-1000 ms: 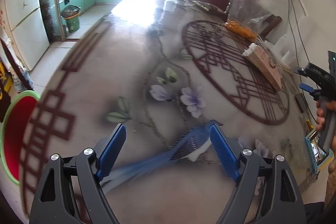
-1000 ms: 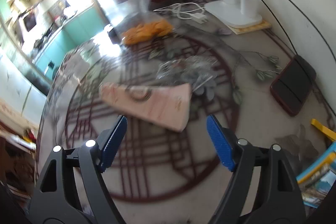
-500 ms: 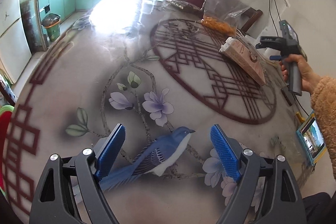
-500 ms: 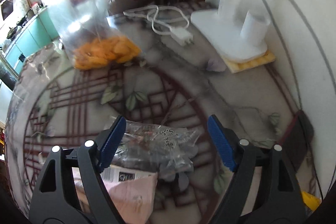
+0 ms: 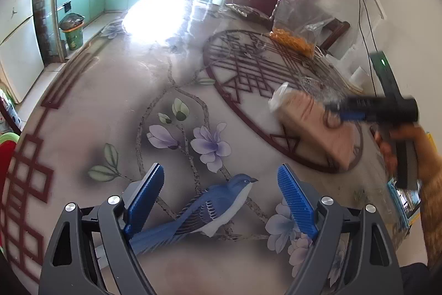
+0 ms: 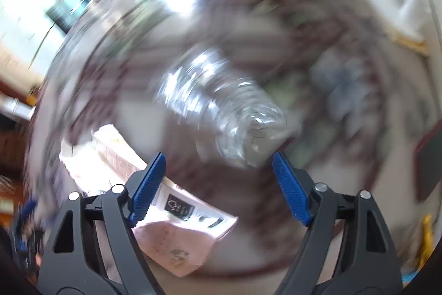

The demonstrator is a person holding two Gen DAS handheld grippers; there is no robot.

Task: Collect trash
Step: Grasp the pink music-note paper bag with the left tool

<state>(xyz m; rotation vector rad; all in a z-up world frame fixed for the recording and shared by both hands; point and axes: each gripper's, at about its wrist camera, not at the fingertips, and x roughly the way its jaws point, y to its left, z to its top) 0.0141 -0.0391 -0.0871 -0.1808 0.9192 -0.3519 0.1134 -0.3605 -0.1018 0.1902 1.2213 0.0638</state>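
Painted table (image 5: 116, 107) fills the view under the left gripper (image 5: 221, 185), fingers spread wide over the blue bird, nothing between them. Pink package (image 6: 176, 245) lies below the right gripper (image 6: 218, 170), near its left finger. Jaws spread, crumpled clear wrapper (image 6: 221, 107) just ahead, blurred.

Right wrist view heavily motion-blurred: clear wrapper (image 6: 221, 112) and pink packet (image 6: 176, 239) smeared, print unreadable. Left view: right gripper (image 5: 342, 109) blurred, its tips indistinct; red bin (image 5: 5, 156) cut off.
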